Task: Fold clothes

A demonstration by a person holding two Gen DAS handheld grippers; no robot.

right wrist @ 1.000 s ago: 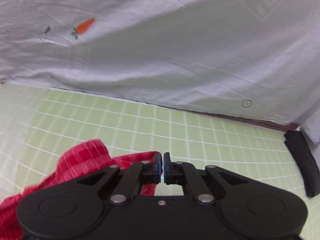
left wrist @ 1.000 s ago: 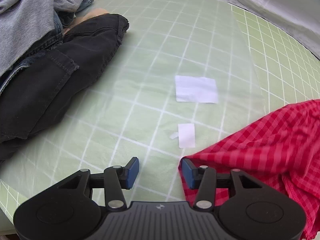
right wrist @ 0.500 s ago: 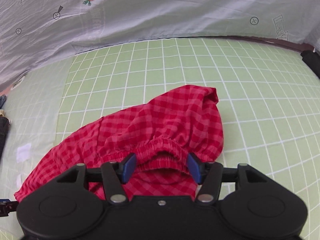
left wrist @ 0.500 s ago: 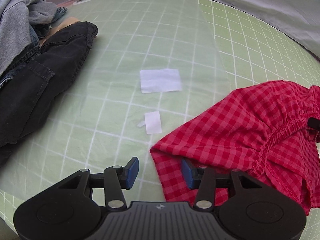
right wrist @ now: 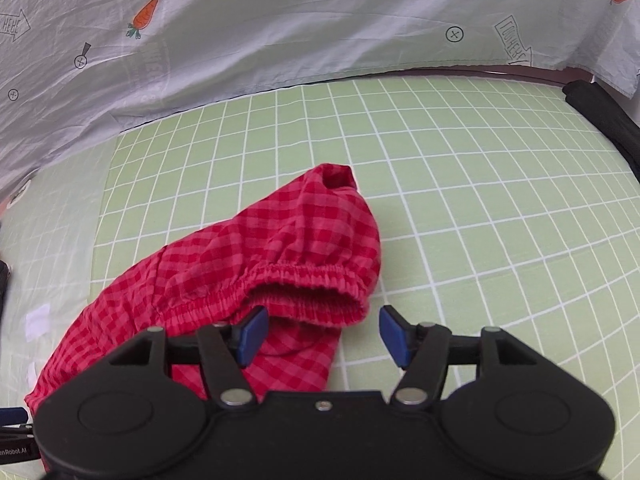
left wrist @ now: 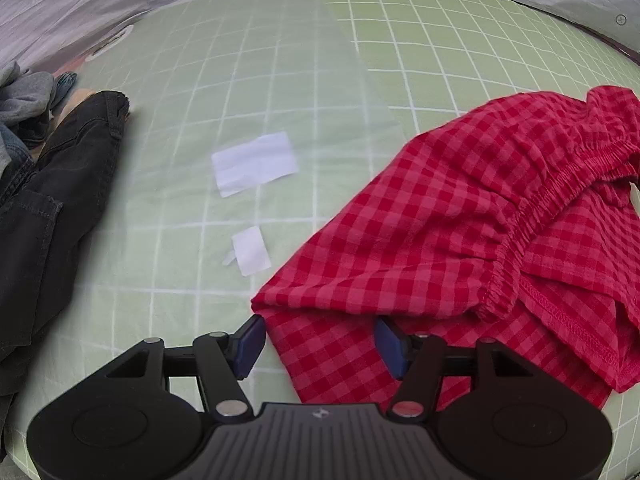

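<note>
The red checked shorts (left wrist: 460, 216) are lying crumpled on the green gridded surface (left wrist: 280, 60). They are judged light, soft and limp, best taken at the elastic waistband (right wrist: 304, 276). No container is seen. The jaws of the left gripper (left wrist: 320, 344) and right gripper (right wrist: 324, 334) have just been opening and stand apart, pressing nothing.

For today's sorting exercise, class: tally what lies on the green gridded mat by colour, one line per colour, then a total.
Red: 1, the red checked elastic-waist shorts
Black: 1, the black denim garment
Grey: 1, the grey crumpled top
Blue: 1, the blue denim piece, partly hidden
White: 2, the large white paper slip and small white paper slip
Total: 6
</note>
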